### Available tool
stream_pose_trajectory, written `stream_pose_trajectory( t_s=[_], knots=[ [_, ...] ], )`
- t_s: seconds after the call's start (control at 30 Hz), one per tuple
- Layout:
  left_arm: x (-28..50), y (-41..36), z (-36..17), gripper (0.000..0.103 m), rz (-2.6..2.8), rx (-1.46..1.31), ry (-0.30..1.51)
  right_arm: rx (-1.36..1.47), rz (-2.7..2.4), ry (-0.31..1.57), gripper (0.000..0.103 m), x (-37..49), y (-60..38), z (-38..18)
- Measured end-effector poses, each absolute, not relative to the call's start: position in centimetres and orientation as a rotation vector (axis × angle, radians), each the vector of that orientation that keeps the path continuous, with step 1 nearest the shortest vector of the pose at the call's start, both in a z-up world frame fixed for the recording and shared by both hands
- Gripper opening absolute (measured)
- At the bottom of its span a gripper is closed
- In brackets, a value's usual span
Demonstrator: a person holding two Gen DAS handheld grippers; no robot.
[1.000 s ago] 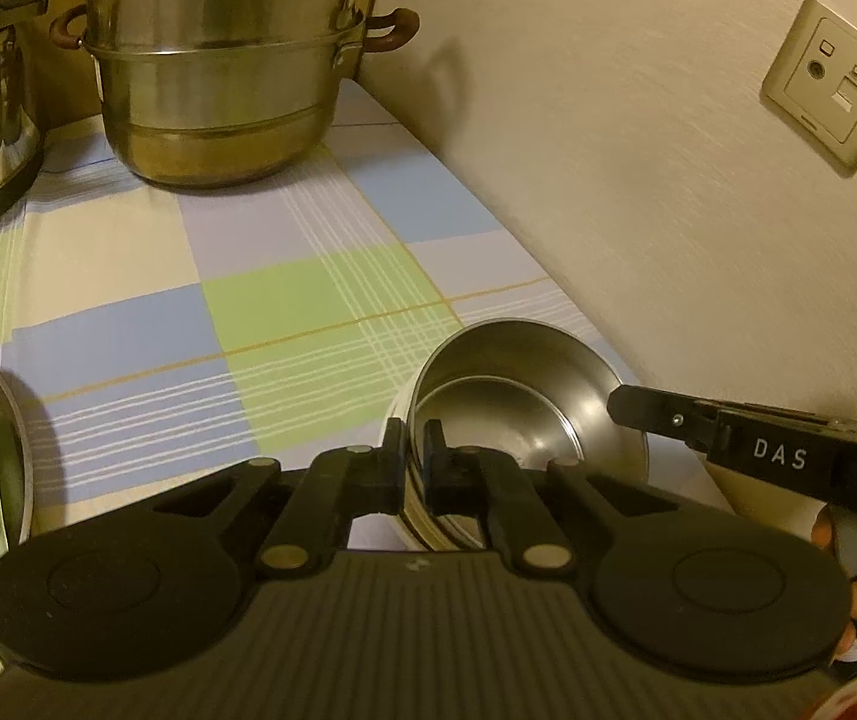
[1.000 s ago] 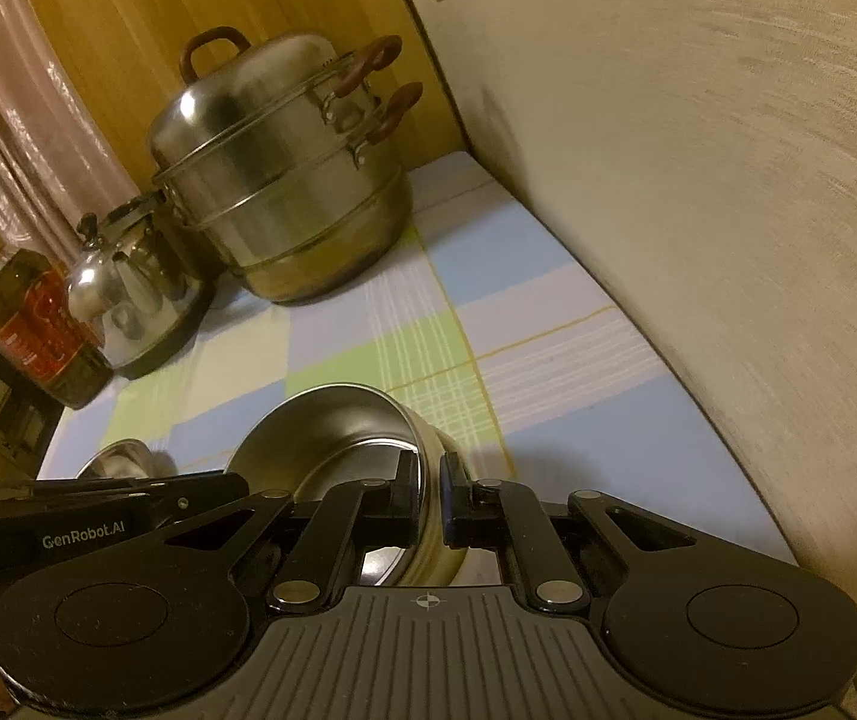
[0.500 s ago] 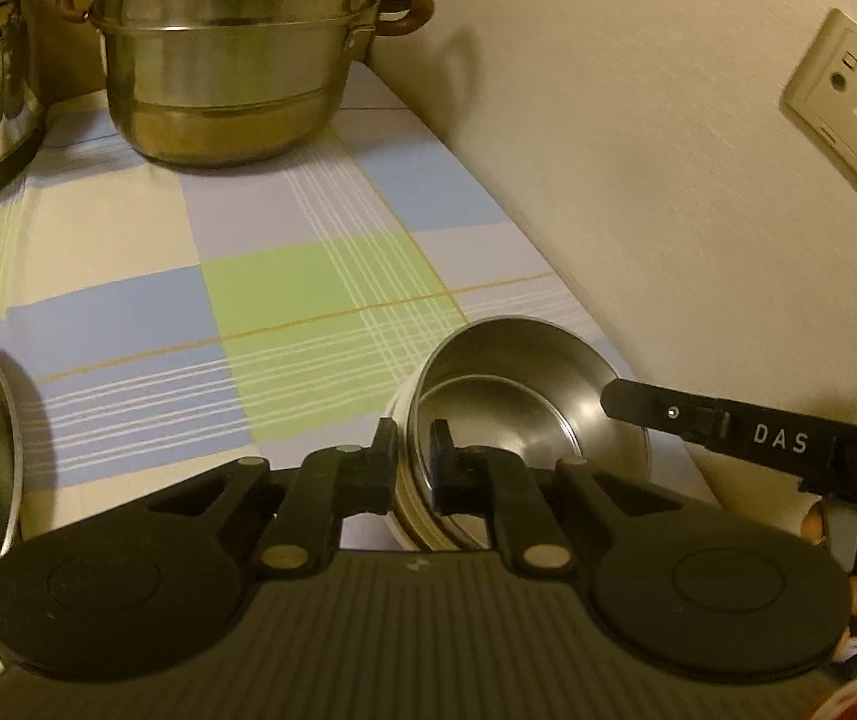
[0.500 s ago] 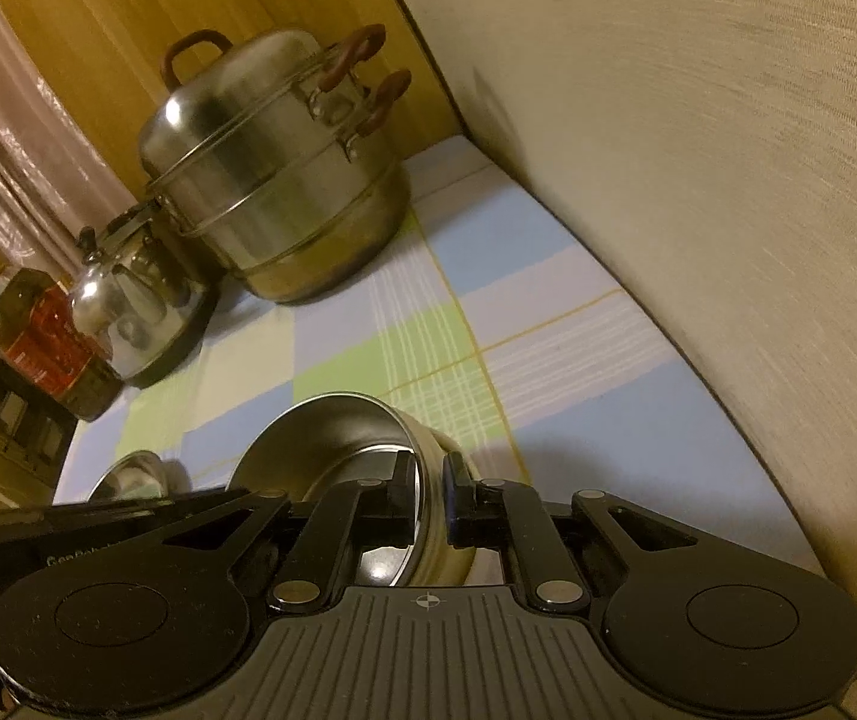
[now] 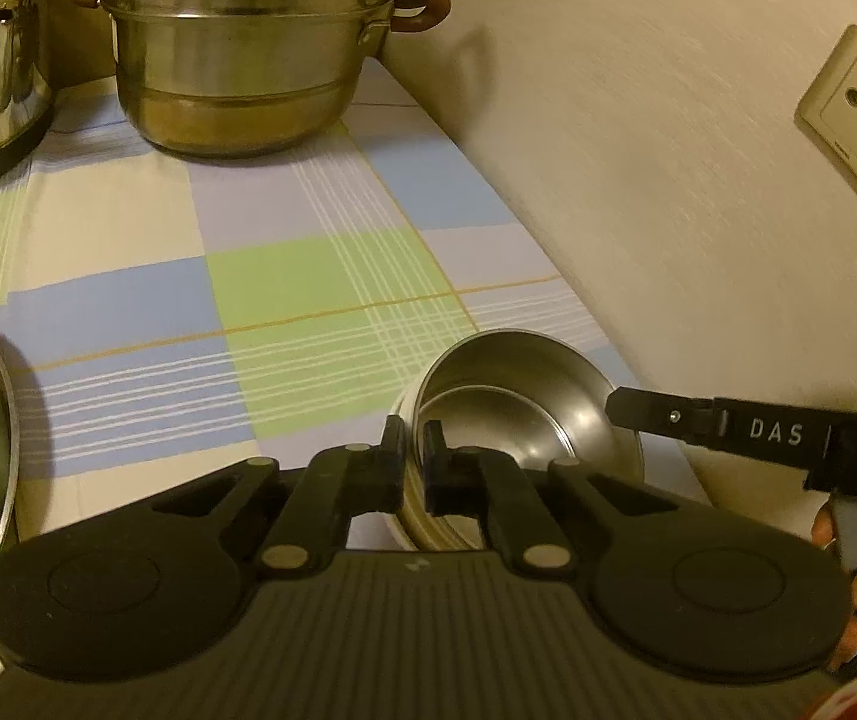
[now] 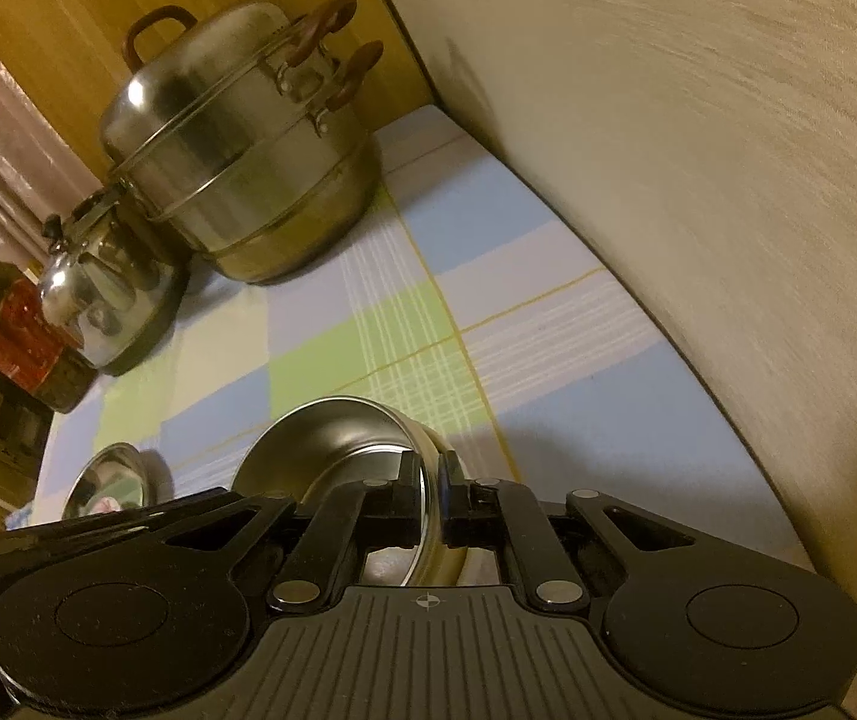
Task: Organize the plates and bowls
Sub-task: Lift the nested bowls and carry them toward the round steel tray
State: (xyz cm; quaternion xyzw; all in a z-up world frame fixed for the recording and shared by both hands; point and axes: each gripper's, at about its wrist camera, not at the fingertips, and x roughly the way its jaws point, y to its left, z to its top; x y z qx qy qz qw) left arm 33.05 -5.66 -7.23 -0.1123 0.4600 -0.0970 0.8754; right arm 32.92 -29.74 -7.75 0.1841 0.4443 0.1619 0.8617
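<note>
Left wrist view: at lower centre the left gripper pinches the rim of the bowls, and the right gripper clamps the opposite rim. Nested steel inside a pale outer bowl, they look light, stiff and slippery; the rim seems the best hold.

A shiny steel bowl sits nested in a pale bowl, tilted, near the wall.

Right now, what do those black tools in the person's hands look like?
Both are matt black. The left gripper has two blocky fingers on hinged links with silver rivets, round discs either side and a ribbed base. The right gripper looks alike; its side reads DAS in white.
</note>
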Motion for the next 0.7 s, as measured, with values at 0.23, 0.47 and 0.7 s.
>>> stream_pose_trajectory(
  t_s=[0.23,0.47,0.7],
  knots=[
    [33.2,-5.9,-7.3,0.011,-0.185,-0.228,0.974,0.347,0.341,0.946,0.009,33.2,-29.4,-7.6],
    [33.6,-6.0,-8.3,0.025,-0.183,-0.246,1.021,0.344,0.324,0.968,0.049,33.4,-29.6,-8.3],
    [33.9,-6.2,-9.5,0.025,-0.184,-0.26,1.061,0.377,0.314,1.04,0.046,33.9,-29.5,-10.0]
  ],
)
